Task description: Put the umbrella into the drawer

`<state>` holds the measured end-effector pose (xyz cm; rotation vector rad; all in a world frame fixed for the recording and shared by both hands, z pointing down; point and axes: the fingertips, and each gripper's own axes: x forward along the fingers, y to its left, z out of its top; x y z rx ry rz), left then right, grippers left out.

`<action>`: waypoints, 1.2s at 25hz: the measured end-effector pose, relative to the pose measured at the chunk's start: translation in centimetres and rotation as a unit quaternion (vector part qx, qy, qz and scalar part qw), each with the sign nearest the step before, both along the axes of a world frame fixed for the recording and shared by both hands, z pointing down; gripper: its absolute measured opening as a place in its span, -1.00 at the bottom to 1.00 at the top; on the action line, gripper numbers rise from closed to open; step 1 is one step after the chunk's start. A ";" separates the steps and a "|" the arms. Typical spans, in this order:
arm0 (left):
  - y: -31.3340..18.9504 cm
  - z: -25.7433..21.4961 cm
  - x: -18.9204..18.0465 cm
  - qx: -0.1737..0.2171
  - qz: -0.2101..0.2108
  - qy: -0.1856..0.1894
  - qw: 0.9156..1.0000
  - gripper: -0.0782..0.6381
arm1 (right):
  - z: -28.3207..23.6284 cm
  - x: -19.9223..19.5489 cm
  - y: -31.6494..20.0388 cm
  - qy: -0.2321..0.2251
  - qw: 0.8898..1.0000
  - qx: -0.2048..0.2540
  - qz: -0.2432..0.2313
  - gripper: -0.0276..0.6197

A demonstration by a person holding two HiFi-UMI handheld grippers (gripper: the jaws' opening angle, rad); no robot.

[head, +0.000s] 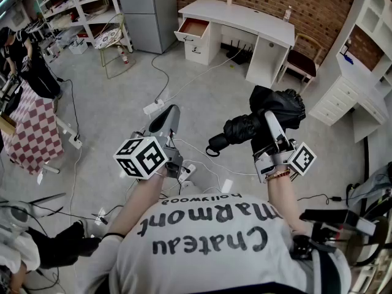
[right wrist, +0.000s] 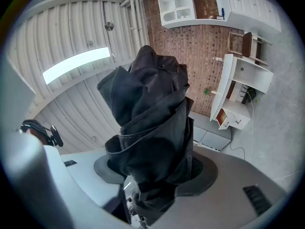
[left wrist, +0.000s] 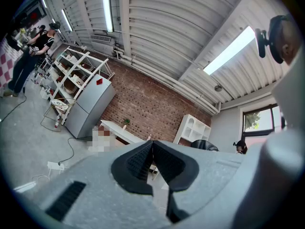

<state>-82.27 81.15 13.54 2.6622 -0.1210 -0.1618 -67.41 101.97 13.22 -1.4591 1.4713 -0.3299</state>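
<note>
The drawer [head: 193,27] is too small for detail.

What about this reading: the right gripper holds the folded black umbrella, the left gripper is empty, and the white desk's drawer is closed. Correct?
Not quite: the desk's drawer is pulled open, as the head view shows. The rest holds: the right gripper grips the umbrella, and the left gripper is empty.

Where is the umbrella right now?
Head view, right side: the black umbrella is clamped in the right gripper, held above the floor, far from the open drawer.
</note>
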 end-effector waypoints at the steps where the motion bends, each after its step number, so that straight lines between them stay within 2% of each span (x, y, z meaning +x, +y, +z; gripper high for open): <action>1: 0.1 0.2 0.0 -0.001 0.000 -0.001 1.000 -0.73 | 0.2 -0.1 0.1 -0.002 1.000 0.002 -0.002 -0.18; 11: 0.8 1.2 0.0 -0.012 -0.011 -0.009 1.000 -0.73 | 1.0 0.0 1.3 -0.016 1.000 0.006 -0.005 -0.18; 22: -0.7 3.0 1.0 -0.044 -0.019 -0.024 0.999 -0.73 | 3.3 2.3 1.1 -0.067 0.998 0.004 -0.006 -0.17; 30: -4.0 4.0 6.3 -0.055 -0.011 -0.038 0.998 -0.73 | 4.5 7.3 -1.7 -0.080 0.997 -0.015 0.009 -0.17</action>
